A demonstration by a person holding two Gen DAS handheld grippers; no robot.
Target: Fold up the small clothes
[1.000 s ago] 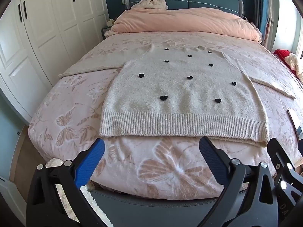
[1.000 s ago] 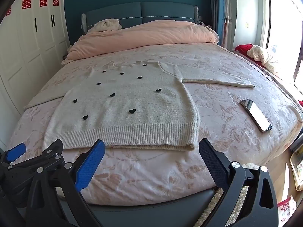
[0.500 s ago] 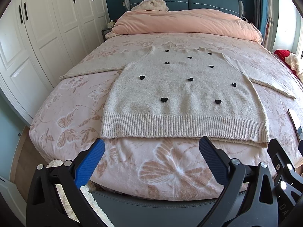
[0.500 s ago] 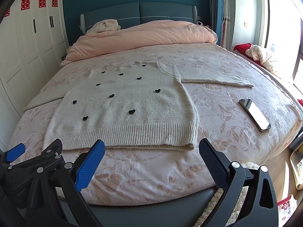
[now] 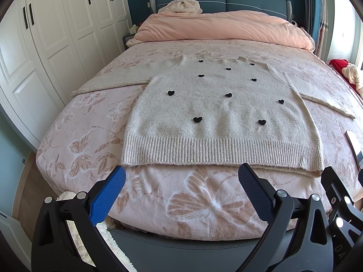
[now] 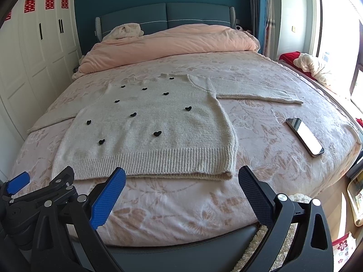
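Note:
A cream knit sweater [image 5: 217, 113] with small black hearts lies flat on the bed, sleeves spread to both sides, ribbed hem toward me. It also shows in the right wrist view [image 6: 149, 131]. My left gripper [image 5: 181, 179] is open and empty, hovering over the bed's foot just short of the hem. My right gripper [image 6: 181, 179] is open and empty too, below the hem's right corner. The left gripper's body [image 6: 40, 195] shows at the lower left of the right wrist view.
A phone [image 6: 304, 136] lies on the pink floral bedspread [image 6: 261, 124] right of the sweater. A pink duvet [image 5: 222, 29] is bunched at the headboard. White wardrobes [image 5: 45, 45] stand left of the bed. A window ledge with red and cream cloth [image 6: 308, 65] is at right.
Both grippers have drifted slightly, so the sweater sits a little lower and nearer in both views. Both stay open; the sweater has not moved.

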